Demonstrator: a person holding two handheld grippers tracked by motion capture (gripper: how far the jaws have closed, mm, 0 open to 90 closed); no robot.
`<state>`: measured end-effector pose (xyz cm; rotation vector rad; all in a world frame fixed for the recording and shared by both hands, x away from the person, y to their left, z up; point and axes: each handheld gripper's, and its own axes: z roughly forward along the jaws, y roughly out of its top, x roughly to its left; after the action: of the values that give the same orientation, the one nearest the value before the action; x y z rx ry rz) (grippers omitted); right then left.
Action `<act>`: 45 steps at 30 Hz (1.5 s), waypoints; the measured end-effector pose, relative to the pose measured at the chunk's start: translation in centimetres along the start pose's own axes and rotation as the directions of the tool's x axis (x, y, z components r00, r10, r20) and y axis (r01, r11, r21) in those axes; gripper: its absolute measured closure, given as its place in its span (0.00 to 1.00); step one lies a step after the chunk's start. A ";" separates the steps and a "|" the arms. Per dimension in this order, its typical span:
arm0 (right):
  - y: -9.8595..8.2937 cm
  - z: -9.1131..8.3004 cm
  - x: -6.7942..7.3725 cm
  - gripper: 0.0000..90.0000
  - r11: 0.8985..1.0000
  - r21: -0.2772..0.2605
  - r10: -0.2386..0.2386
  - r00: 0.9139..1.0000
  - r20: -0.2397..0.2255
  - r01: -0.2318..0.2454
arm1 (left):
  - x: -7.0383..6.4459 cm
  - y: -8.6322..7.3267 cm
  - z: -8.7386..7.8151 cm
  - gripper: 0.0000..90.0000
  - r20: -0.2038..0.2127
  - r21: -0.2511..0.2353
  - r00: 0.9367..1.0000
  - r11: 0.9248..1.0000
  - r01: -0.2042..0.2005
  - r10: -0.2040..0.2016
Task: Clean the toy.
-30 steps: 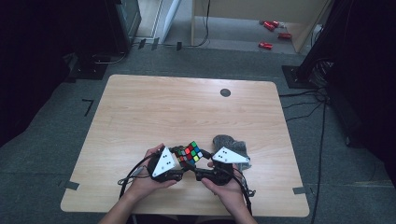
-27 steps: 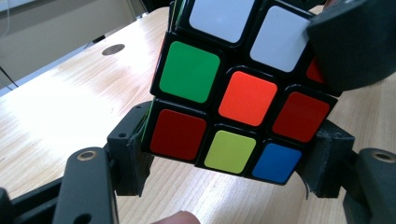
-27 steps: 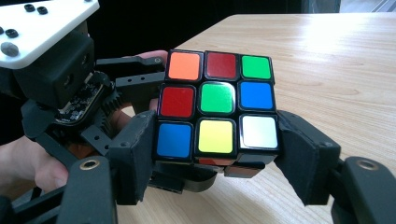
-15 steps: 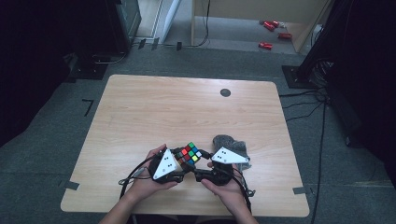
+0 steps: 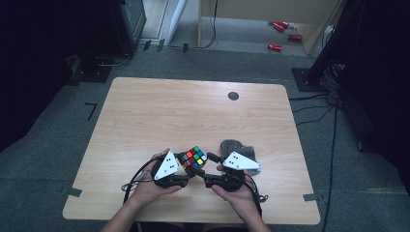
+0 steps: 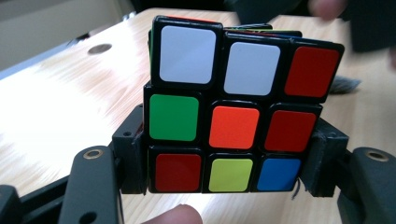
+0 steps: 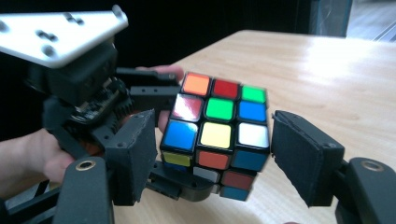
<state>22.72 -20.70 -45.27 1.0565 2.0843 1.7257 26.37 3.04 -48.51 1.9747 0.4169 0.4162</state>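
A scrambled colour cube (image 5: 194,158) is held just above the table's near edge, between both hands. In the left gripper view my left gripper (image 6: 229,161) is shut on the cube (image 6: 233,126). Its pads (image 6: 133,158) press on the cube's lower two layers, and the top layer is turned slightly out of line. In the right gripper view my right gripper (image 7: 217,154) stands open around the same cube (image 7: 217,128). Its pads (image 7: 303,156) flank the cube, with a thin gap on the right side. From above, the left gripper (image 5: 180,170) and the right gripper (image 5: 209,170) meet at the cube.
A crumpled grey cloth (image 5: 233,146) lies just behind the right gripper. A small dark round hole (image 5: 233,95) sits near the wooden table's (image 5: 159,111) far edge. Cables trail from both grippers toward the near edge.
The cube and both grippers have drifted slightly left. The grip looks unchanged.
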 end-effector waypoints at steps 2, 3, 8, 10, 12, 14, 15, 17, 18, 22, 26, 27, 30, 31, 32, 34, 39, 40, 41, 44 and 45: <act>0.3 -0.5 -0.3 0.44 0.999 -0.031 0.013 1.000 0.010 -0.013 | 0.2 0.1 -0.2 0.37 0.017 -0.010 1.000 1.000 0.020 -0.020; 0.2 -0.9 -0.6 0.62 0.998 -0.065 0.027 0.999 0.022 -0.026 | 0.2 0.1 -0.2 0.37 0.024 -0.014 0.999 1.000 0.023 -0.023; -0.2 -1.1 -0.9 0.89 0.995 -0.091 0.053 0.996 0.068 -0.047 | -0.1 0.1 0.0 0.37 0.055 -0.004 0.998 1.000 0.016 -0.015; -0.3 -0.9 -0.9 0.94 0.997 -0.062 0.050 0.996 0.071 -0.046 | -0.2 0.2 0.0 0.37 0.066 -0.007 0.998 1.000 0.025 -0.025; -0.5 -0.8 -0.8 0.96 0.997 -0.061 0.048 0.997 0.065 -0.044 | -0.1 0.4 -0.1 0.37 0.072 -0.014 0.997 0.999 0.037 -0.036; -0.6 -0.6 -0.7 0.99 0.998 -0.051 0.050 0.997 0.061 -0.047 | 0.0 0.5 -0.2 0.37 0.071 -0.015 0.996 0.999 0.049 -0.047; -0.6 -0.5 -0.7 0.99 0.998 -0.045 0.054 0.997 0.058 -0.051 | 0.1 0.5 -0.2 0.37 0.073 -0.015 0.996 0.998 0.056 -0.054; -0.8 -0.4 -0.7 0.99 0.997 -0.048 0.060 0.997 0.056 -0.058 | 0.2 0.4 -0.3 0.38 0.078 -0.012 0.995 0.998 0.063 -0.062; -0.8 -0.4 -0.7 0.98 0.997 -0.048 0.068 0.996 0.054 -0.065 | 0.2 0.4 -0.2 0.38 0.080 -0.011 0.995 0.998 0.062 -0.061; -0.7 -0.7 -1.2 0.82 0.995 -0.054 0.082 0.996 0.045 -0.080 | 0.4 0.5 -0.3 0.38 0.082 -0.021 0.994 0.997 0.078 -0.076; -0.9 -0.5 -1.5 0.63 0.990 -0.052 0.130 0.990 0.049 -0.128 | 0.9 0.5 -0.5 0.38 0.060 -0.020 0.993 0.995 0.101 -0.100; -0.9 -0.4 -1.4 0.59 0.990 -0.045 0.133 0.990 0.049 -0.131 | 0.9 0.4 -0.5 0.38 0.051 -0.014 0.994 0.995 0.101 -0.100; -1.0 0.2 -1.0 0.46 0.991 -0.025 0.136 0.990 0.036 -0.135 | 0.8 0.4 -0.4 0.38 0.044 -0.001 0.995 0.996 0.091 -0.091; -1.0 0.3 -0.8 0.45 0.991 -0.020 0.135 0.990 0.035 -0.134 | 0.8 0.3 -0.3 0.38 0.043 0.002 0.995 0.996 0.091 -0.091; -1.0 0.4 -0.7 0.45 0.991 -0.019 0.130 0.991 0.035 -0.130 | 0.8 0.3 -0.3 0.38 0.044 0.003 0.995 0.996 0.092 -0.092; -1.0 0.3 -0.8 0.46 0.993 -0.026 0.112 0.993 0.045 -0.111 | 0.9 0.3 -0.4 0.38 0.040 0.003 0.995 0.996 0.093 -0.093; -0.8 -0.7 -1.9 0.63 0.996 -0.061 0.076 0.991 0.108 -0.070 | 1.6 0.2 -0.9 0.38 0.050 -0.008 0.989 0.991 0.137 -0.136; -1.0 -0.8 -2.2 0.70 0.996 -0.057 0.079 0.991 0.106 -0.073 | 1.7 0.2 -0.9 0.38 0.062 -0.012 0.988 0.990 0.143 -0.142; -1.1 -0.7 -2.3 0.77 0.996 -0.052 0.076 0.992 0.105 -0.071 | 1.7 0.2 -1.0 0.38 0.081 -0.020 0.986 0.989 0.148 -0.146; -1.3 -0.4 -1.8 0.86 0.999 -0.048 0.019 0.992 0.122 -0.013 | 1.5 0.3 -1.0 0.38 0.106 -0.018 0.984 0.989 0.147 -0.145; -1.2 -0.3 -1.5 0.87 0.998 -0.056 0.009 0.993 0.116 -0.002 | 1.4 0.3 -0.9 0.38 0.106 -0.015 0.984 0.990 0.142 -0.140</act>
<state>23.12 -21.96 -46.71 1.1197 1.9535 1.6719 27.19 4.27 -47.68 1.9213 0.4792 0.2255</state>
